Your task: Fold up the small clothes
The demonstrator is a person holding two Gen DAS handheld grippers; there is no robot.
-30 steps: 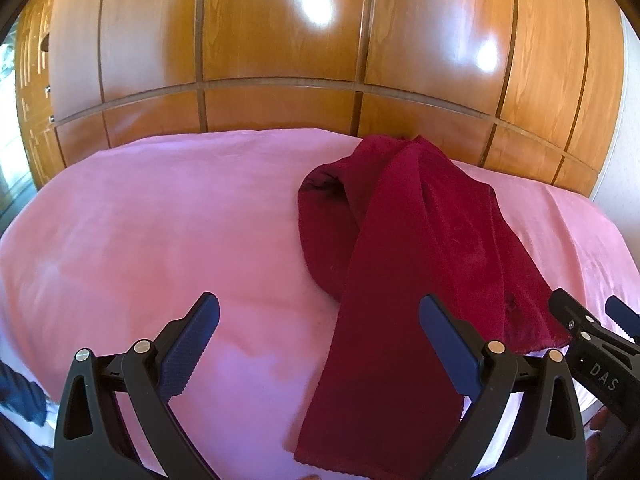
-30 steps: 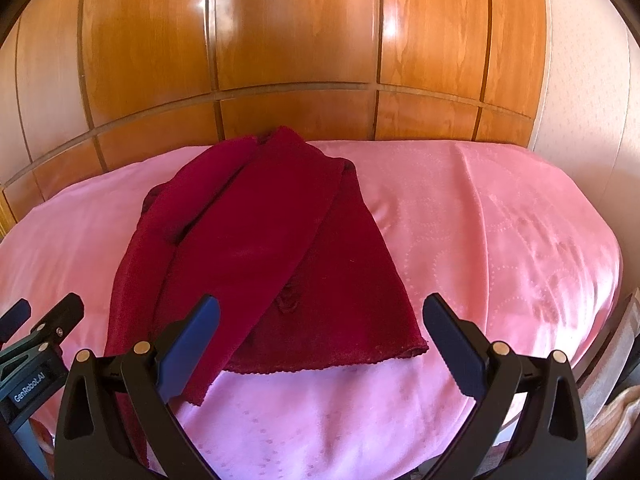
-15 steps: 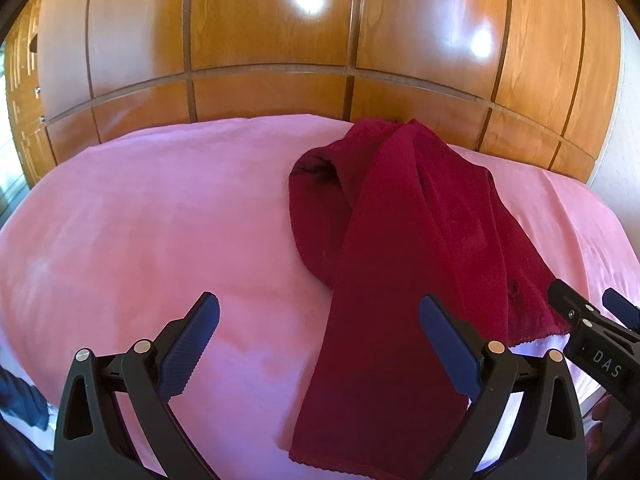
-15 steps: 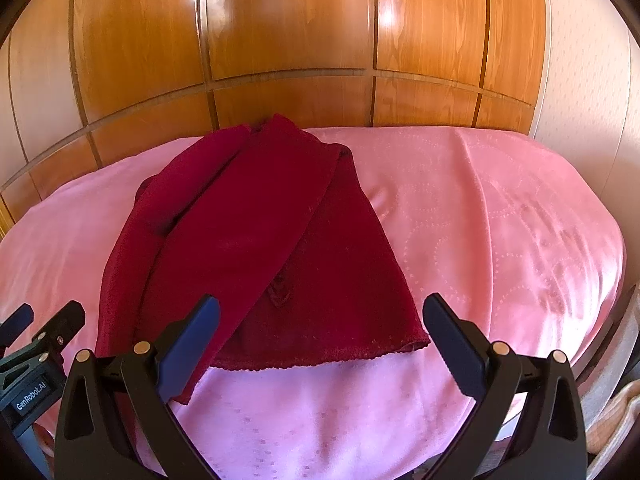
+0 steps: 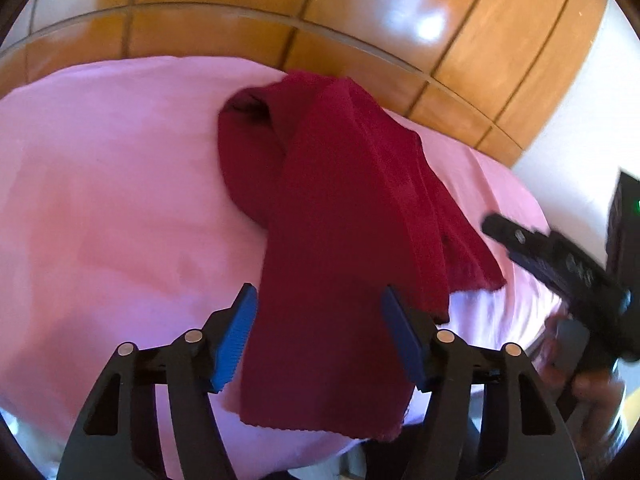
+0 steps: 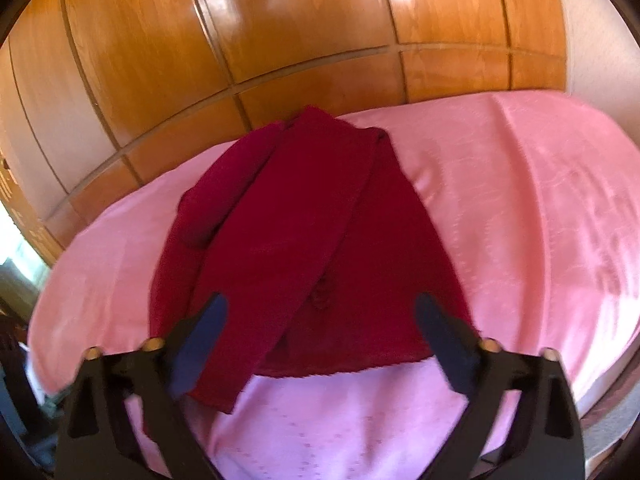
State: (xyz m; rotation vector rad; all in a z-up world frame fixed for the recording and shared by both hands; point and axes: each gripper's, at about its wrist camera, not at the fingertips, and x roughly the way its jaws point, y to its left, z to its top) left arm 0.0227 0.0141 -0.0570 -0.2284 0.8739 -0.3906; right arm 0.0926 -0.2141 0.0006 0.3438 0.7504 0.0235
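Note:
A dark red knitted garment (image 5: 340,208) lies rumpled on a pink bedspread (image 5: 100,200), one long strip reaching the near edge. My left gripper (image 5: 318,308) is open, its blue pads either side of that strip, just above it. The right gripper also shows at the right of the left wrist view (image 5: 560,264), blurred. In the right wrist view the garment (image 6: 304,232) lies ahead, its hem near me. My right gripper (image 6: 320,316) is open and empty above the hem.
A glossy wooden panelled wall (image 6: 280,40) stands behind the bed. The bedspread (image 6: 520,200) stretches right of the garment. The bed's near edge (image 6: 600,400) drops off at the lower right. A white wall (image 5: 580,120) is at the right.
Both grippers have moved forward and down towards the garment. The left one has narrowed and now straddles the long strip. The right one has swung left over the hem.

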